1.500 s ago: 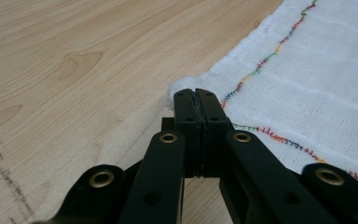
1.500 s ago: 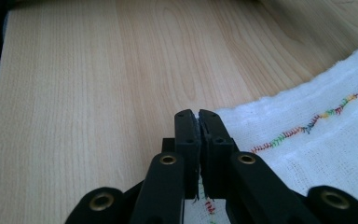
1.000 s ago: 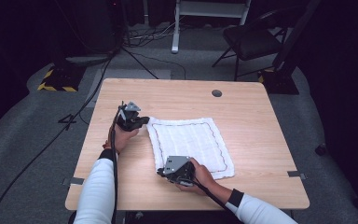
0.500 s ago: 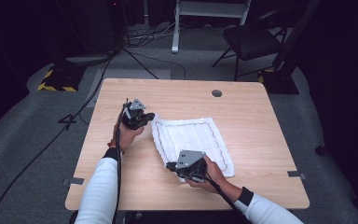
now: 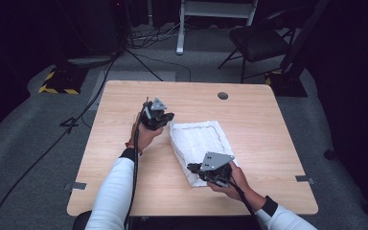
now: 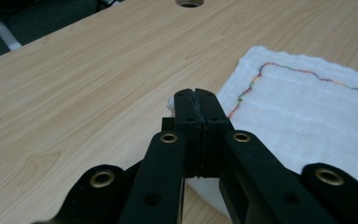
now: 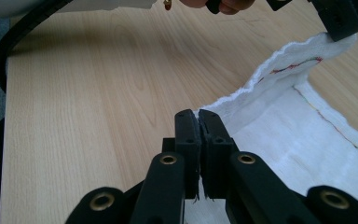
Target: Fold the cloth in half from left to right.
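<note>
The white cloth (image 5: 199,143), lying mid-table towards the near edge, is pinched at its two left-hand corners by the clenched left gripper (image 6: 196,100) and right gripper (image 7: 198,122), apparently so that edge can be folded across.

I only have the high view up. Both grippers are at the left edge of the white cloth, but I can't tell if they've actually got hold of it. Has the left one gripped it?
Observer: Yes. In the left gripper view the left gripper has its jaws shut on a corner of the white cloth.
Operator: And the right one?
Observer: The right gripper is also shut, pinching the cloth's edge between its jaws.
Operator: Is the edge off the table?
Observer: In the right gripper view, the edge between the two grippers stands up as a raised flap above the wooden table.
</note>
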### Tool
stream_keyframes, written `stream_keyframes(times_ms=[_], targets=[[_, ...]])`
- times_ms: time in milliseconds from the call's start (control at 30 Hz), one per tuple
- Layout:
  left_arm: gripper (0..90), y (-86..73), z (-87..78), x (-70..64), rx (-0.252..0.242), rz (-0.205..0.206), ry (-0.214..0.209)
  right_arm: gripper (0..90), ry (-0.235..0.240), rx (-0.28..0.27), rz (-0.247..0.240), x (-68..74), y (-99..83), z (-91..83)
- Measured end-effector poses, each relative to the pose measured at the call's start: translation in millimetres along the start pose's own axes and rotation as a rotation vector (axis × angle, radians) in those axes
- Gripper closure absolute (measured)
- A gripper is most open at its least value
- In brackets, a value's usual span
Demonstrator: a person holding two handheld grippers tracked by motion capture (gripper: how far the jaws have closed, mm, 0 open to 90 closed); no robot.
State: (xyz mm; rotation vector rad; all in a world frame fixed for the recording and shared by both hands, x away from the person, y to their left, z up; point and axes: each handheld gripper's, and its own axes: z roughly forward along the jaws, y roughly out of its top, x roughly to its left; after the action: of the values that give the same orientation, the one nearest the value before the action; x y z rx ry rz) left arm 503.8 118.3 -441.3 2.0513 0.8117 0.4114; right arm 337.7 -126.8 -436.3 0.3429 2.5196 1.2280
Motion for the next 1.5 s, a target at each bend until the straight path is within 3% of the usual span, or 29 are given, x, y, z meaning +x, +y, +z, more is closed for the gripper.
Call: stream_keyframes(times_ms=[300,733,900,1200,1300,1367,1500], targets=[[88.8,26.1,27.6,-19.9,0.013,0.057,-0.028,87.4,-0.061,-0.007,0.047,-12.4,-16.2,-32.1],[88.8,56.4,70.2,-47.6,0.015,0.103,-0.093,87.4,-0.142,0.006,0.102,-24.1,-39.3,-66.5],[88.8,67.6,85.1,-53.4,0.016,0.101,-0.111,87.4,-0.169,0.020,0.110,-25.9,-46.9,-74.8],[88.8,74.3,122.9,-72.3,0.063,0.128,-0.134,87.2,-0.204,0.087,0.179,-33.7,-73.2,-86.0],[88.7,72.0,133.7,-77.3,0.082,0.130,-0.128,87.1,-0.211,0.121,0.216,-39.5,-83.1,-85.2],[88.1,70.5,140.0,-79.0,0.104,0.128,-0.101,86.5,-0.214,0.142,0.230,-42.4,-88.3,-83.7],[73.9,69.1,138.9,-83.3,0.098,0.110,-0.084,80.3,-0.223,0.197,0.243,-45.5,-98.1,-79.5]])
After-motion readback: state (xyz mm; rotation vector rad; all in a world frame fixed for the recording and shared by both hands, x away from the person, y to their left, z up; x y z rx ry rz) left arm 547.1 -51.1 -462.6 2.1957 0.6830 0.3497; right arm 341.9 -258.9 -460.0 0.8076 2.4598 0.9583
